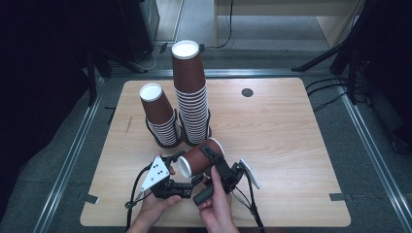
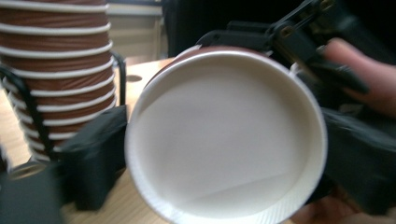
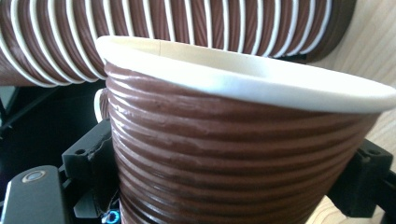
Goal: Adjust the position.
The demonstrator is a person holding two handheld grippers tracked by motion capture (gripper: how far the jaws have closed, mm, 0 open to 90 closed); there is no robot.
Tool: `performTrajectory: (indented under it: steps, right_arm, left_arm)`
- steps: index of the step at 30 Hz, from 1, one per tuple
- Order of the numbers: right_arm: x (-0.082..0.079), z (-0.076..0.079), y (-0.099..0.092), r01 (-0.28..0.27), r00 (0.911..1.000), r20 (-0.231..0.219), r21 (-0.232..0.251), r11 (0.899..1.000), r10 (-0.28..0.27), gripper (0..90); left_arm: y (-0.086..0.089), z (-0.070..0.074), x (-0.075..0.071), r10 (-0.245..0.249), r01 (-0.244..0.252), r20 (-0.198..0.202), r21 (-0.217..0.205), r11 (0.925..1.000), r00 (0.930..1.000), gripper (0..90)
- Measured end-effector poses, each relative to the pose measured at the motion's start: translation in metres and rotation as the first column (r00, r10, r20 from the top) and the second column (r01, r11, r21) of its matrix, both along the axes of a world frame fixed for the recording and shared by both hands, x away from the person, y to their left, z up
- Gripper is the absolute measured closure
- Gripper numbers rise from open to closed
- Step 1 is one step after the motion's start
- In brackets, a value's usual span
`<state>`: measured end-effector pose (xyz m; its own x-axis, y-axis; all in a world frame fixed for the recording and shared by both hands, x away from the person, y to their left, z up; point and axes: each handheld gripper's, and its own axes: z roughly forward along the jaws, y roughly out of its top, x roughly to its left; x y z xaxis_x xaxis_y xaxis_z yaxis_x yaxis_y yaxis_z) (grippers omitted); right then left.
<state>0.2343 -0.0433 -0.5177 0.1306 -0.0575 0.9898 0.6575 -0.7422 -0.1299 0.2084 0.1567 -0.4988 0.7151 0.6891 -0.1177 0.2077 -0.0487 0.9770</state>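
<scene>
A single brown ribbed paper cup (image 1: 201,158) lies on its side above the table's front edge, its white mouth (image 2: 224,140) turned toward the left gripper. My right gripper (image 1: 211,158) is shut on the cup's wall (image 3: 233,163), one jaw on each side. My left gripper (image 1: 187,167) stands open at the cup's rim, its black jaws apart on either side of the mouth. Just behind the held cup, a tall stack of upside-down cups (image 1: 190,92) and a shorter stack (image 1: 160,114) stand in black wire holders (image 1: 167,143).
The wooden table (image 1: 272,136) has a round black plug (image 1: 247,92) at the back right. Both hands come in at the front edge. Cables trail from the grippers toward the person. The floor around the table is dark, with stand legs at the back.
</scene>
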Motion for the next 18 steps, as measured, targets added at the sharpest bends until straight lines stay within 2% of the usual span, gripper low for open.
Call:
performTrajectory:
  steps: [4, 6, 8, 10, 11, 14, 15, 16, 18]
  right_arm:
    - [-0.001, 0.003, -0.003, 0.041, 0.9989, 0.025, -0.056, 0.998, -0.04, 12.7]
    - [-0.001, 0.004, -0.006, 0.083, 0.9955, 0.053, -0.092, 0.992, -0.078, 12.7]
    - [0.0, 0.006, -0.009, 0.12, 0.9901, 0.086, -0.114, 0.986, -0.111, 12.6]
    - [0.001, 0.008, -0.013, 0.169, 0.98, 0.129, -0.129, 0.977, -0.152, 12.6]
    - [0.002, 0.01, -0.015, 0.201, 0.9716, 0.158, -0.157, 0.967, -0.176, 12.7]
    - [0.005, 0.013, -0.019, 0.251, 0.9554, 0.212, -0.219, 0.943, -0.206, 12.7]
    - [0.006, 0.014, -0.02, 0.274, 0.9468, 0.24, -0.253, 0.928, -0.214, 12.6]
    - [0.006, 0.014, -0.02, 0.274, 0.9468, 0.24, -0.253, 0.928, -0.214, 12.6]
    - [0.007, 0.015, -0.023, 0.298, 0.9378, 0.27, -0.302, 0.906, -0.219, 12.6]
  left_arm:
    - [0.003, 0.002, 0.0, -0.018, 0.018, -0.004, -0.016, 0.9997, 0.9998, 2.0]
    - [0.004, 0.002, 0.0, -0.025, 0.025, -0.005, -0.022, 0.9994, 0.9997, 2.0]
    - [0.004, 0.002, 0.0, -0.027, 0.027, -0.01, -0.027, 0.9993, 0.9996, 2.0]
    - [0.005, 0.002, 0.001, -0.024, 0.024, -0.013, -0.027, 0.9993, 0.9996, 2.0]
    - [0.006, 0.002, 0.001, -0.023, 0.023, -0.015, -0.032, 0.9992, 0.9996, 2.0]
    - [0.009, 0.002, 0.001, -0.02, 0.019, -0.017, -0.034, 0.9992, 0.9997, 2.0]
    - [0.012, 0.003, 0.002, -0.011, 0.01, -0.018, -0.05, 0.9987, 0.9998, 2.0]
    - [0.012, 0.003, 0.002, -0.011, 0.01, -0.018, -0.05, 0.9987, 0.9998, 2.0]
    - [0.014, 0.003, 0.003, -0.007, 0.006, -0.02, -0.052, 0.9986, 0.9998, 2.0]
